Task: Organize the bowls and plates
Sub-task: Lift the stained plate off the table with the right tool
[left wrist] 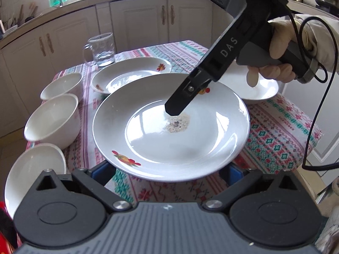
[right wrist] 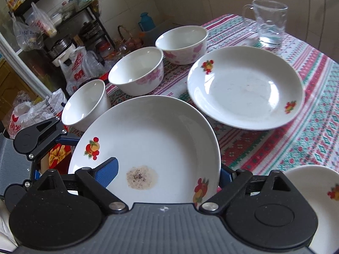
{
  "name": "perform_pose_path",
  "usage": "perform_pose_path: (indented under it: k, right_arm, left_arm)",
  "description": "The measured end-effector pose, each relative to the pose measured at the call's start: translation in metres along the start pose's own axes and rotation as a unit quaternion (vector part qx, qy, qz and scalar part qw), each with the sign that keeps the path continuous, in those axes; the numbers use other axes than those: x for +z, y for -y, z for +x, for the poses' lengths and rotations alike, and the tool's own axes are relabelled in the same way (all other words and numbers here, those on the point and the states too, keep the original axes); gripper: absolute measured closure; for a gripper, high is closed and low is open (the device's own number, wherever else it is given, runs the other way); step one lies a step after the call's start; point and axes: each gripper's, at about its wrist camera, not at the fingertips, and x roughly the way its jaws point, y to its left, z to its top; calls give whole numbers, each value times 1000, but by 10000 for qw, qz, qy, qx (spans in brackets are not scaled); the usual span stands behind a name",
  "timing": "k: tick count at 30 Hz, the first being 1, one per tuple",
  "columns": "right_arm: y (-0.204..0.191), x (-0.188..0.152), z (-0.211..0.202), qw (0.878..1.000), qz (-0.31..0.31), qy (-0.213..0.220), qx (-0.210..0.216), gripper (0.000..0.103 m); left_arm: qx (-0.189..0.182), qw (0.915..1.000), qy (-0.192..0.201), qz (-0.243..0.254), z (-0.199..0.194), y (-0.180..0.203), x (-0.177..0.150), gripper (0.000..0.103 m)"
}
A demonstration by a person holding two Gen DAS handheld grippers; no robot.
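A white plate with fruit prints and a brown speckled stain is held above the patterned tablecloth. My right gripper is on it: one blue pad lies on its face, the other is behind its rim. In the left wrist view that gripper's finger presses on the plate. My left gripper sits under the plate's near rim, fingers spread and mostly hidden. A second fruit plate lies on the table. Three white bowls stand at the table's left edge.
A glass mug stands at the far corner of the table. Another white plate lies on the right side. Kitchen cabinets and a cluttered shelf with bags surround the table.
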Motion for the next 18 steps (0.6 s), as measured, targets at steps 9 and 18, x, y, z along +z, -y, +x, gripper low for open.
perform_pose_path:
  k: [9, 18]
  right_arm:
    - [11, -13, -32, 9989, 238, 279, -289, 7]
    - [32, -34, -62, 9951, 565, 510, -631, 6]
  left_arm:
    - [-313, 9991, 55, 289, 9, 10, 23, 1]
    - [-666, 9957, 80, 641, 26, 28, 45, 1]
